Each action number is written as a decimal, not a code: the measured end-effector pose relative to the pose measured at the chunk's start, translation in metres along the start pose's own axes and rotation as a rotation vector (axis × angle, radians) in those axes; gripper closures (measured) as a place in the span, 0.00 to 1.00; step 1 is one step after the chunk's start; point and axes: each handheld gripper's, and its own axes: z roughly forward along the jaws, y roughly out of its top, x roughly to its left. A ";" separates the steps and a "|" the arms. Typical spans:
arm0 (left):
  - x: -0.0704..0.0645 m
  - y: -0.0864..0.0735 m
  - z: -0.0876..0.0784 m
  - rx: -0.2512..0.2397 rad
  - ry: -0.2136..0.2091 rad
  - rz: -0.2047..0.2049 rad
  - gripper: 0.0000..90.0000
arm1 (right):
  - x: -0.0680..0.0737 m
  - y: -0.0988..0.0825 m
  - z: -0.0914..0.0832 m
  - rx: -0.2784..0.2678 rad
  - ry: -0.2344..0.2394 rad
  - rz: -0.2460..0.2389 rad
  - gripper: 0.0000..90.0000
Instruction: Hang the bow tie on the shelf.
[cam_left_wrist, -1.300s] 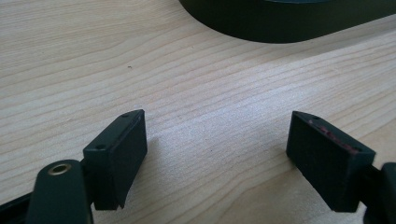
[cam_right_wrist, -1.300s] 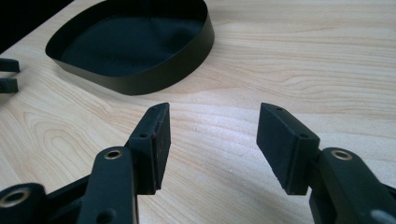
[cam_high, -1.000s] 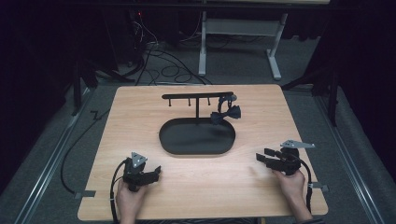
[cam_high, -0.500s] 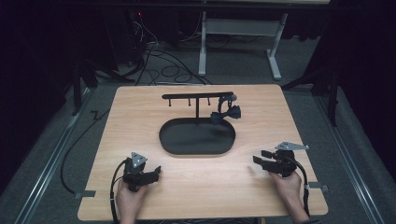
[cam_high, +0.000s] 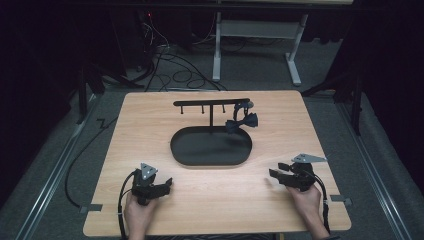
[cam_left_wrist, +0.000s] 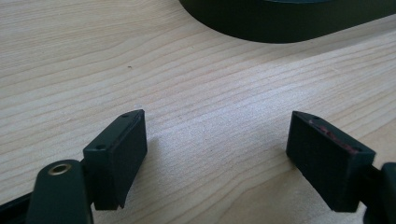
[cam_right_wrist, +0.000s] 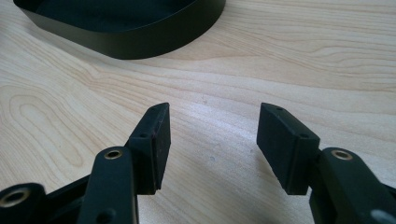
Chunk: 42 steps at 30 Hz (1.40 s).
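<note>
A black oval tray (cam_high: 210, 148) lies in the middle of the wooden table (cam_high: 145, 130). Behind it stands a black T-shaped rack (cam_high: 212, 104) with small hooks. A black bow tie (cam_high: 242, 122) hangs from the rack's right end. My left gripper (cam_high: 166, 182) rests near the front left of the table, a hand around it. Its jaws stand open over bare wood (cam_left_wrist: 217, 116), with the tray's wall (cam_left_wrist: 280, 25) ahead. My right gripper (cam_high: 275, 171) sits at the front right, pointing left, open with nothing between its jaws (cam_right_wrist: 212, 109). The tray's end (cam_right_wrist: 126, 35) lies ahead of it.
Past the table's far edge are a white desk frame (cam_high: 255, 30) and cables on the grey floor (cam_high: 170, 65). Metal rails run along the floor on both sides of the table. Dark stands flank it at left and right.
My right gripper has shifted slightly left and toward the near edge. The left gripper, tray, rack and bow tie have stayed where they were.
</note>
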 end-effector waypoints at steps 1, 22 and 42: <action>0.000 0.000 0.000 0.001 0.000 0.000 0.23 | 0.001 0.000 0.000 0.004 0.000 0.002 0.51; 0.000 0.000 0.000 0.000 0.000 0.000 0.23 | 0.007 -0.003 0.006 0.032 -0.026 -0.040 0.49; 0.000 0.000 0.000 0.000 -0.001 0.000 0.23 | 0.022 -0.005 0.010 0.064 -0.113 -0.177 0.44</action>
